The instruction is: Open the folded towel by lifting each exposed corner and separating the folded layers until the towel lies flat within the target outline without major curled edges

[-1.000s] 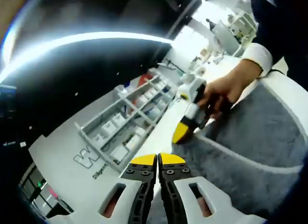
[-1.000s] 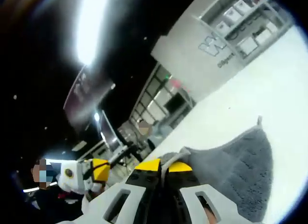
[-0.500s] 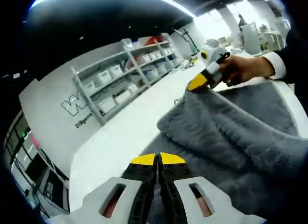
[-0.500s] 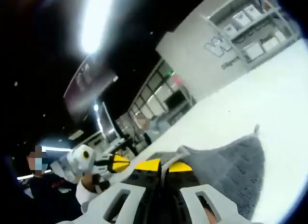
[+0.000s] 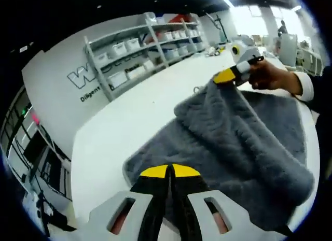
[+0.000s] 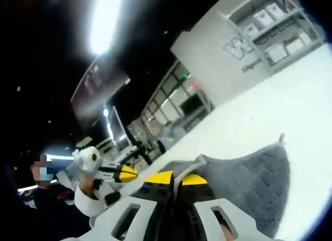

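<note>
The grey fluffy towel [image 5: 244, 142] lies partly bunched on the white table [image 5: 119, 122]. My left gripper [image 5: 170, 171] is at the towel's near edge, its yellow-tipped jaws pressed together on the fabric. My right gripper [image 5: 228, 75], held by a person's hand [image 5: 270, 75], pinches a far corner and holds it raised, so a fold drapes down from it. In the right gripper view my right gripper [image 6: 174, 179] is shut on that corner, with the towel [image 6: 254, 184] hanging off to the right. My left gripper [image 6: 123, 172] shows at the left in a hand.
Grey shelves with white bins [image 5: 150, 41] stand at the table's far side against a lettered wall [image 5: 88, 80]. Bare white table [image 6: 290, 106] stretches beyond the towel. A person's sleeve [image 5: 307, 85] is at the right edge. Glass doors [image 6: 181, 106] are far behind.
The towel has spread wider between the two grippers, and its fold now drapes lower over the table. The left view has tilted down toward the table. Both grippers keep their hold.
</note>
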A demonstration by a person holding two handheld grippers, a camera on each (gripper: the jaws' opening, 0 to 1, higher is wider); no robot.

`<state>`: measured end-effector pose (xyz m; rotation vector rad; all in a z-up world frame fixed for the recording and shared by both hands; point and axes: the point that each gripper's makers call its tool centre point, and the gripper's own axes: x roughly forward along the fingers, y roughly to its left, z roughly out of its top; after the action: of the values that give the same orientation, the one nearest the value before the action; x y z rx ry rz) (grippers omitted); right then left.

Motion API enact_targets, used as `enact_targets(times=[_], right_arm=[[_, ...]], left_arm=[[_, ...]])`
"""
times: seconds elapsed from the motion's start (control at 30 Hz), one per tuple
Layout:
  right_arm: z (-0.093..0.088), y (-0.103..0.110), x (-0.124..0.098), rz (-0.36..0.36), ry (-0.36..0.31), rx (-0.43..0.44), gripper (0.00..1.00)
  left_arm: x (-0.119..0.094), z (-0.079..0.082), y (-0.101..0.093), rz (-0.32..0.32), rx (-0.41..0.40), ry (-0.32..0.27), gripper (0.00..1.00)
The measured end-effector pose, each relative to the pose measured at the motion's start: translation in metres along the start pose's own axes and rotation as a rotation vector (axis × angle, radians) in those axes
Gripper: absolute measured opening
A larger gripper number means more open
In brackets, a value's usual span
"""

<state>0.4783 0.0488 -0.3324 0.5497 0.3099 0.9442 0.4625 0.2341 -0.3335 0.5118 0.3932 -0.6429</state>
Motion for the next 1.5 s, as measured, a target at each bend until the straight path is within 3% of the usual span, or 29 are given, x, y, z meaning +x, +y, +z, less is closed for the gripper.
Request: enact_targets(times=[0.07,0.2,0.33,0.4,0.47,0.5,0.6,0.73,0.8,0.93,1.03,1.3,1.33,1.5], right_arm=[[0.002,0.002,-0.003,0.005,-0.005,-0.002,0.00],[0.006,0.002,-0.008,0.012,-0.024,0.008,0.00],[0.012,0.007,-0.011,0.032,-0.042,0.034,0.00],[0.012,0.009,-0.012,0.037,-0.045,0.033,0.00],[0.012,0.009,-0.012,0.037,-0.042,0.029,0.00],[0.011,0.010,-0.013,0.036,-0.041,0.029,0.00],[0.012,0.010,-0.016,0.036,-0.045,0.035,0.00],[0.014,0.015,-0.020,0.054,-0.050,0.042,0.00],[0.014,0.015,-0.021,0.042,-0.038,0.027,0.00],[0.007,0.012,-0.025,0.017,0.016,-0.071,0.00],[0.001,0.005,-0.027,0.000,0.034,-0.069,0.00],[0.018,-0.012,-0.043,0.015,0.054,-0.036,0.00],[0.020,-0.016,-0.046,0.012,0.051,-0.026,0.00],[0.020,-0.038,-0.058,-0.030,0.064,-0.021,0.00]], left_arm=[[0.006,0.015,0.010,0.015,-0.048,-0.020,0.01],[0.022,0.037,0.008,-0.038,-0.176,-0.067,0.01],[0.043,0.038,0.009,-0.023,-0.174,-0.039,0.01],[0.050,0.034,0.011,-0.014,-0.228,-0.030,0.01],[0.059,0.029,0.013,0.000,-0.338,-0.037,0.01],[0.063,0.027,0.015,0.015,-0.346,-0.048,0.01],[0.074,0.010,0.015,0.044,-0.283,-0.018,0.01],[0.080,-0.005,0.008,0.031,-0.253,0.007,0.01],[0.078,-0.006,-0.002,0.052,-0.197,-0.036,0.01],[0.077,-0.015,0.001,0.097,-0.167,-0.071,0.01],[0.077,-0.021,0.000,0.130,-0.125,-0.116,0.01],[0.072,-0.037,-0.023,0.048,-0.158,-0.076,0.01],[0.075,-0.040,-0.015,0.039,-0.162,-0.063,0.01],[0.067,-0.043,-0.015,0.040,-0.150,-0.043,0.01]])
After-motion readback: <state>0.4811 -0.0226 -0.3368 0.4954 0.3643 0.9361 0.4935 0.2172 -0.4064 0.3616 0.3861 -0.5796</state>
